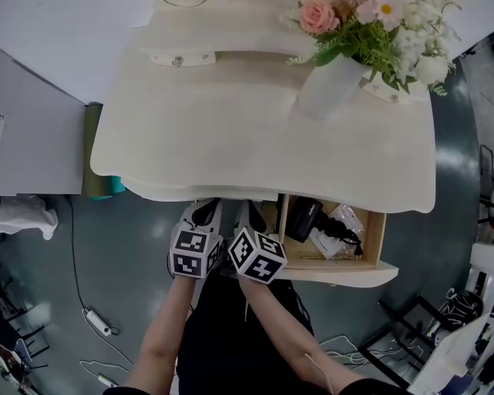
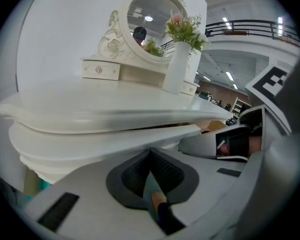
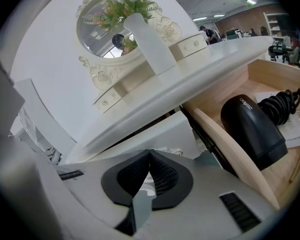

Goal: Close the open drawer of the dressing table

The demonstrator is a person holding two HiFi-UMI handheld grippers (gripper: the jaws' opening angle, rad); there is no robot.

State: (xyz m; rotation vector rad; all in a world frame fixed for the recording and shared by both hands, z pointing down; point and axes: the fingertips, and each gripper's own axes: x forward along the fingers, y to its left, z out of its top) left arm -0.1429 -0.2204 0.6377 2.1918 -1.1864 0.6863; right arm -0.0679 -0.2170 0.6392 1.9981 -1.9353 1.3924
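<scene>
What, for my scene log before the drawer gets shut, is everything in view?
dressing table: one, cream white, centre
drawer: one, pale wood, open, table's front right
hair dryer: one, black, in the drawer
vase: one, white, on the tabletop
flowers: one bunch, pink and white, in the vase
mirror: one, white frame, table's back
power strip: one, white, floor at left
left gripper: one, grey, shut, empty
right gripper: one, grey, shut, empty
</scene>
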